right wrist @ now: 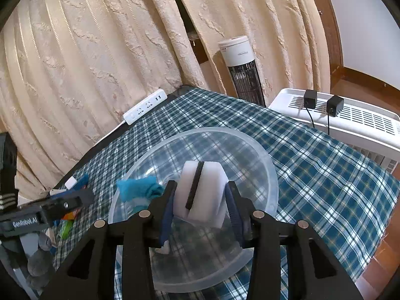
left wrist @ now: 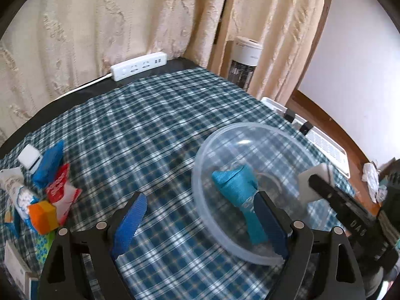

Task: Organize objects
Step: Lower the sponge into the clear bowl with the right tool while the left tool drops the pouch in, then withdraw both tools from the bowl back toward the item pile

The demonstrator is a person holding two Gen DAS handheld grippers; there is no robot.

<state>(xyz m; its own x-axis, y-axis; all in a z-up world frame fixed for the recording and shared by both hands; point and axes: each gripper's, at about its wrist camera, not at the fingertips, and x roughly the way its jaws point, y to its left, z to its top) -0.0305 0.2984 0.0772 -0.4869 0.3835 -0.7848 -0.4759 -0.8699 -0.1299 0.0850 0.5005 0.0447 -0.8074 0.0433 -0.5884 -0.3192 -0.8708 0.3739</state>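
A clear plastic bowl (left wrist: pixel 220 150) stands on the checked tablecloth, with a teal cloth-wrapped item (left wrist: pixel 237 187) lying inside it. My left gripper (left wrist: pixel 200 225) is open, its right finger at the bowl's near rim, its left finger over bare cloth. My right gripper (right wrist: pixel 200 210) is shut on a white sponge block with a black stripe (right wrist: pixel 200 192), held over the bowl (right wrist: pixel 267 175). The teal item (right wrist: pixel 140 187) lies at the bowl's left side. The sponge also shows in the left wrist view (left wrist: pixel 312 177), above the bowl's right rim.
A pile of small packets, an orange block (left wrist: pixel 42 215) and a blue item (left wrist: pixel 48 162) lies at the table's left. A white power strip (left wrist: pixel 138 66) sits at the far edge by the curtain. A white appliance (right wrist: pixel 350 120) and a tower fan (right wrist: pixel 240 67) stand beyond the table's right side.
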